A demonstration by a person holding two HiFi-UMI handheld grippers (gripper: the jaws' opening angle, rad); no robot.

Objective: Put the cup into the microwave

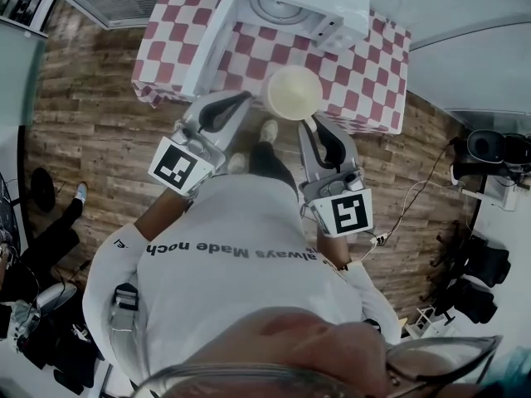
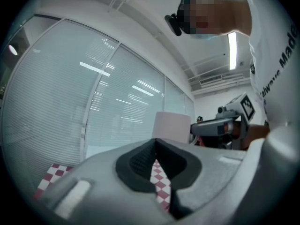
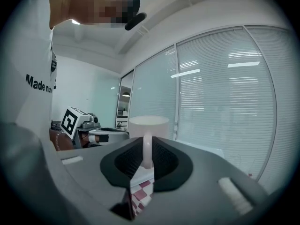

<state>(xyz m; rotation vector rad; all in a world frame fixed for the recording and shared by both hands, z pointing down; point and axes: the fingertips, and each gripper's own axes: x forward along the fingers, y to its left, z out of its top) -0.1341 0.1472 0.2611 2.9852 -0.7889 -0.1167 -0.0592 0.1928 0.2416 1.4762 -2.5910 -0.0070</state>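
A cream cup [image 1: 292, 92] hangs over the front edge of the checked table [image 1: 373, 81], below the white microwave [image 1: 303, 2], whose door [image 1: 211, 44] stands open to the left. My right gripper [image 1: 314, 121] is shut on the cup's handle [image 3: 147, 149], and the cup body [image 3: 148, 125] rises just beyond the jaws of the right gripper [image 3: 146, 146]. My left gripper [image 1: 241, 98] sits just left of the cup, shut with nothing in it. In the left gripper view the jaws of the left gripper [image 2: 154, 146] meet, and the cup [image 2: 171, 125] shows beyond them.
Wooden floor [image 1: 91, 98] surrounds the table. Another person's shoe [image 1: 79, 191] is at the left. Cables [image 1: 415, 197] and black equipment [image 1: 489, 152] lie to the right. Glass walls with blinds [image 3: 225, 102] stand behind the table.
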